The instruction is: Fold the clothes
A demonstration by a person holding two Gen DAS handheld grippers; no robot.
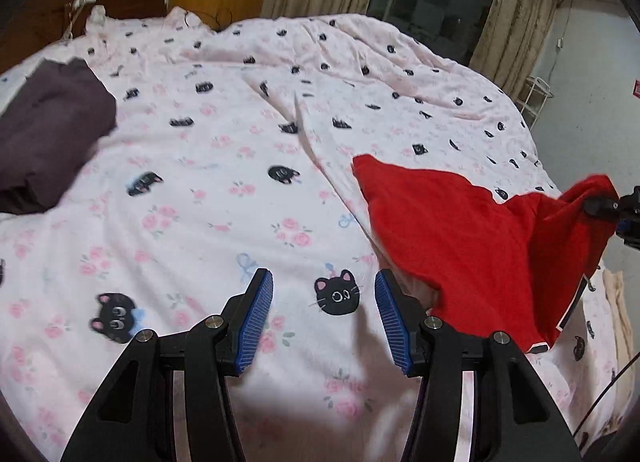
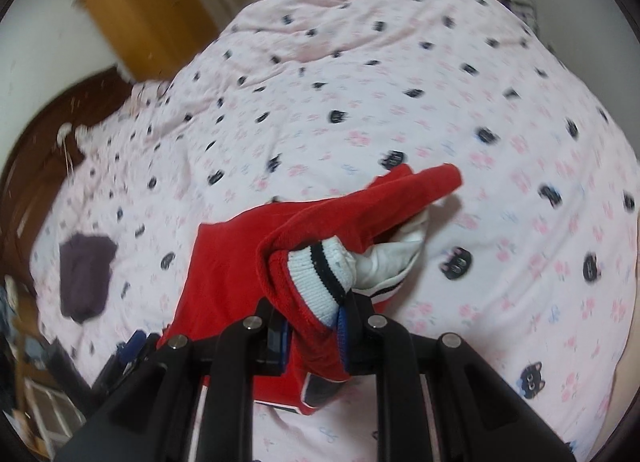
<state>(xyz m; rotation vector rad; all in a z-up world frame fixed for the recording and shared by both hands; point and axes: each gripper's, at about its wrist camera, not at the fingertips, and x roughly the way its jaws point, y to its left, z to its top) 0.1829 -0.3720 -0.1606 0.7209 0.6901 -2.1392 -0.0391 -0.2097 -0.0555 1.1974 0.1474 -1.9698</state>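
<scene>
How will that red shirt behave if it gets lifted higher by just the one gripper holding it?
Probably floppy: the red shirt already sags in folds from the right gripper, which is clamped near its striped collar. It looks light, since one pinch holds part of it off the bedspread. It will likely bunch and drag unless the open, empty left gripper takes another edge.

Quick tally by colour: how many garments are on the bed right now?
Red garment, pinched by the right gripper: 1
Dark purple garment, lying on the bedspread: 1
Total: 2
</scene>
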